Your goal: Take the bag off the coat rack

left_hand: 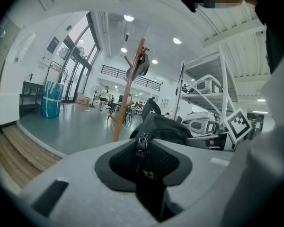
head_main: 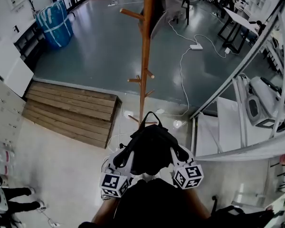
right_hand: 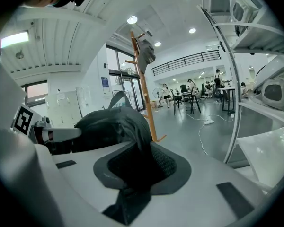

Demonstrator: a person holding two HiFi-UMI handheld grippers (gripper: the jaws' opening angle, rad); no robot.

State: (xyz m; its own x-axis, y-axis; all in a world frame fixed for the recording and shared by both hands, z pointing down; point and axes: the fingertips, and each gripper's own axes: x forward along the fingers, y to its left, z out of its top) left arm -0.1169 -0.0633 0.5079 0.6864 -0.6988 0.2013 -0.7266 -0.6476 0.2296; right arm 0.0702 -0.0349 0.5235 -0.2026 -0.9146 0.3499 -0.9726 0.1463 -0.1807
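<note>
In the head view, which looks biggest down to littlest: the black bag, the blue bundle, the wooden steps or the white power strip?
1. wooden steps
2. black bag, though it's nearest the camera
3. blue bundle
4. white power strip

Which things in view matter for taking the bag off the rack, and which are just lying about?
Job:
- black bag, clamped in the jaws of the left gripper and right gripper
- coat rack

Lying about:
- blue bundle
- wooden steps
- power strip
- white shelf
</note>
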